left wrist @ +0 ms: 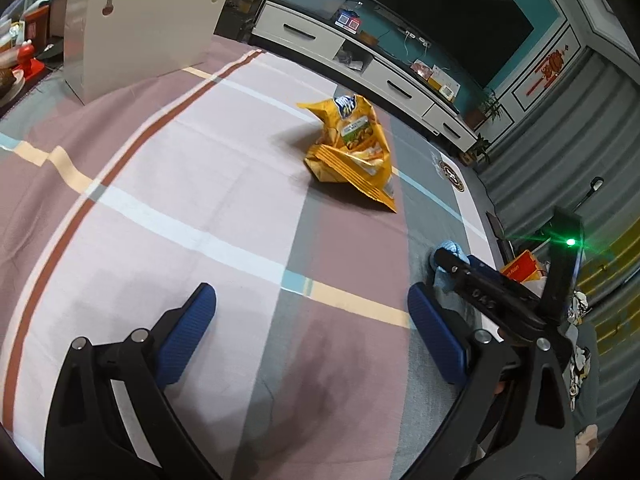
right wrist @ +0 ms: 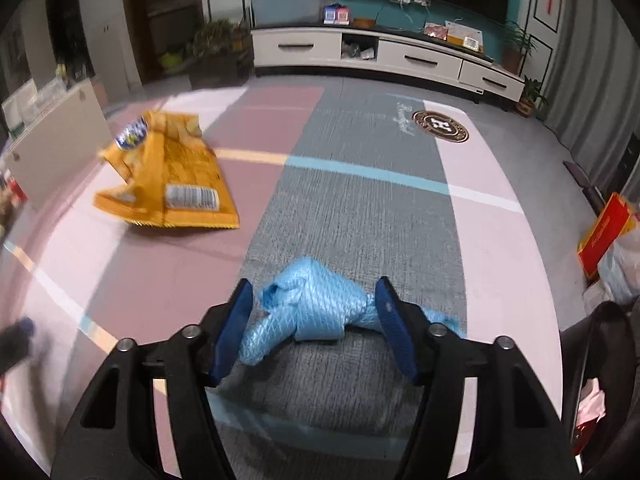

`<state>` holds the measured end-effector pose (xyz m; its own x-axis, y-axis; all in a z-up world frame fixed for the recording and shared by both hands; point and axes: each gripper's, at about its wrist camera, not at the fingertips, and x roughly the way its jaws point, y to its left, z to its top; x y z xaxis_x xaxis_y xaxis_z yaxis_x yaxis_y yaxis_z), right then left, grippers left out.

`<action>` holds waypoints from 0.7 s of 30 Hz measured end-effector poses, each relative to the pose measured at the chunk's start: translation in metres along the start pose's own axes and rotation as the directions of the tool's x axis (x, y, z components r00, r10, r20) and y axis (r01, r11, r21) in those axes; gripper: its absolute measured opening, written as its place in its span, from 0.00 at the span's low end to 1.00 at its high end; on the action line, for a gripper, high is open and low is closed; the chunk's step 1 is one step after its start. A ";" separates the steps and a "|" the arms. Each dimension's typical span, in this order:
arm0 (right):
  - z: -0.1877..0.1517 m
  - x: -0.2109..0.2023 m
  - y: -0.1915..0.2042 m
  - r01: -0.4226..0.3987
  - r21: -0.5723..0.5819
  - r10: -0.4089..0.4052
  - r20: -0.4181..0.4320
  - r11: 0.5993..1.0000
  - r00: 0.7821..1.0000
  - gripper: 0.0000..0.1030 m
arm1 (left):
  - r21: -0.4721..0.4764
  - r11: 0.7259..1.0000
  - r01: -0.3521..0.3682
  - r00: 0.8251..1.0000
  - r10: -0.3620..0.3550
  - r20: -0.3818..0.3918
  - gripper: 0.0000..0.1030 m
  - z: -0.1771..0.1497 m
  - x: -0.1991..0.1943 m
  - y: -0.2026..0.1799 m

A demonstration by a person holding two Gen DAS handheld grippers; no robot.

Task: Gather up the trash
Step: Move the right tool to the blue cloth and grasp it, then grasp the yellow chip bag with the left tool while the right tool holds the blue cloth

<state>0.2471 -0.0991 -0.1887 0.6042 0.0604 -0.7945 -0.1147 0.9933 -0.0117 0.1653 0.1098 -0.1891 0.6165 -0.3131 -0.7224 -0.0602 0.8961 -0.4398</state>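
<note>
Crinkled blue plastic wad [right wrist: 310, 306] between claw pads [right wrist: 234, 332]

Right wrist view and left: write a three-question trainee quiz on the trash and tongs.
1. True or false: the right tongs have the blue bag between their fingers.
2. Which lies farther from both tongs? A) chip bag B) blue bag
3. Fill in: the left tongs are open and hold ____.

Key: 1 true; 2 A; 3 nothing.
</note>
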 end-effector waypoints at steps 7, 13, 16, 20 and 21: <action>-0.007 -0.009 -0.005 0.011 0.045 -0.012 0.029 0.999 0.999 0.30 | 0.001 1.000 -0.014 0.998 0.014 0.060 0.93 0.008 0.000 0.004; -0.033 -0.059 -0.026 -0.146 0.193 0.119 0.145 0.970 0.982 0.31 | 0.060 0.998 0.032 0.993 -0.038 0.109 0.93 0.021 0.000 -0.013; -0.045 -0.069 -0.037 -0.257 0.251 0.211 0.194 0.933 0.958 0.31 | 0.118 0.993 -0.009 0.992 -0.006 0.127 0.93 0.035 0.006 -0.030; -0.037 -0.077 -0.039 -0.284 0.233 0.231 0.231 0.930 0.945 0.31 | 0.186 0.979 -0.080 0.990 0.058 0.125 0.92 0.063 0.030 -0.059; -0.036 -0.079 -0.041 -0.281 0.233 0.226 0.237 0.931 0.945 0.31 | 0.199 0.976 -0.085 0.992 0.064 0.110 0.90 0.072 0.041 -0.067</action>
<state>0.1755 -0.1480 -0.1477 0.7318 0.3046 -0.6096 -0.0931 0.9308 0.3533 0.2505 0.0592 -0.1506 0.6939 -0.2188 -0.6860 0.0451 0.9641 -0.2618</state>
